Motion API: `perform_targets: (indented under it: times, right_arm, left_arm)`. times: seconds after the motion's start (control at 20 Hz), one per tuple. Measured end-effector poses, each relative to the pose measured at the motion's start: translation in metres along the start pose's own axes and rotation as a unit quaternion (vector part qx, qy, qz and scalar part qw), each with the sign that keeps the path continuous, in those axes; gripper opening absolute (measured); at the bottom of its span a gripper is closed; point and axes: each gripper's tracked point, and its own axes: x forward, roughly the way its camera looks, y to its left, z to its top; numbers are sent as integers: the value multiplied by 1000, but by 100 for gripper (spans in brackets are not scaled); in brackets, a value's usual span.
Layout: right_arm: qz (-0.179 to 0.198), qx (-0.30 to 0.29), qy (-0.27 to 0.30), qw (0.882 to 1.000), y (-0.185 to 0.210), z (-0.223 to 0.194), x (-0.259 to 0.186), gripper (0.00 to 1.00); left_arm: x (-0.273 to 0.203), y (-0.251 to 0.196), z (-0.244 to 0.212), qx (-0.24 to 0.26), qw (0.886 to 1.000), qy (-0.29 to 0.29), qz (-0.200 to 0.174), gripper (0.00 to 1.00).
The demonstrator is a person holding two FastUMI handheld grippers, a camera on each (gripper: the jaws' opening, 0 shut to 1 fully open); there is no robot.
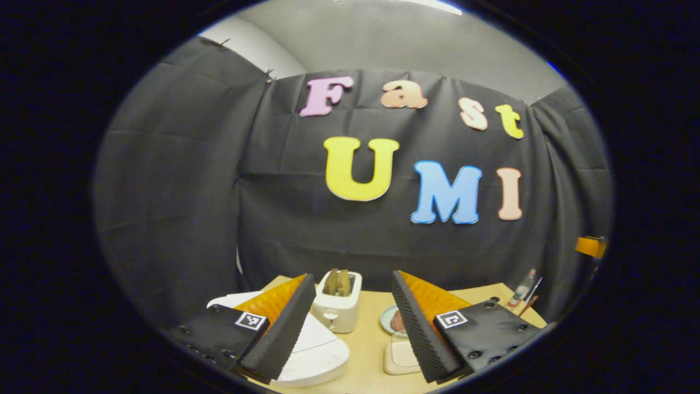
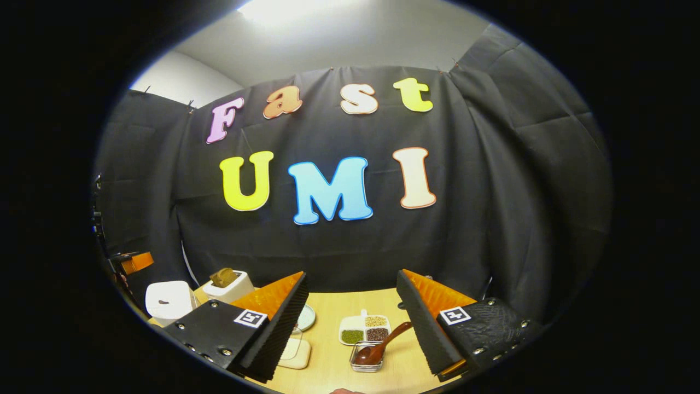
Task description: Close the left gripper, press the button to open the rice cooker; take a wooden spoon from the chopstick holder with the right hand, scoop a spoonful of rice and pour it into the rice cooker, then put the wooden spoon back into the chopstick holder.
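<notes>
We see, in the right gripper view: table [image 2: 333, 355] at centre | divided dish [image 2: 365, 329] at 12 o'clock of small clear container [image 2: 367, 358] | spoon [image 2: 383, 343] resting in that container | rice cooker [image 2: 168, 301] at 9 o'clock | toaster [image 2: 228, 284] just at its 2 o'clock.

A staged recording booth, not a real kitchen: black cloth wall [image 2: 492, 208] hangs around a wooden bench [image 2: 328, 350]. Kitchen props sit there: rice cooker [image 2: 168, 301], toaster [image 1: 339, 306].

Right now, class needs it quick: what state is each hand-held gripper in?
Left hand-held gripper: open, holding nothing, above the table.
Right hand-held gripper: open, holding nothing; the wooden spoon lies beyond it, ungrasped.
</notes>
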Motion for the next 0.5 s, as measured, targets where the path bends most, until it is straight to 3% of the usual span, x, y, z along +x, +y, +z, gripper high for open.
perform_targets:
  times: [0.25, 0.3, 0.5]
  right_arm:
    - [15, 18, -40, 999, 41, 49, -28, 95]
    - [14, 19, -45, 999, 44, 56, -35, 99]
    - [21, 31, -57, 998, 63, 81, -54, 99]
  left_arm:
    - [-45, -81, 65, -12, 997, -50, -49, 96]
    - [-55, -94, 75, -22, 996, -54, -61, 95]
    - [-78, -116, 109, -24, 993, -69, -88, 98]
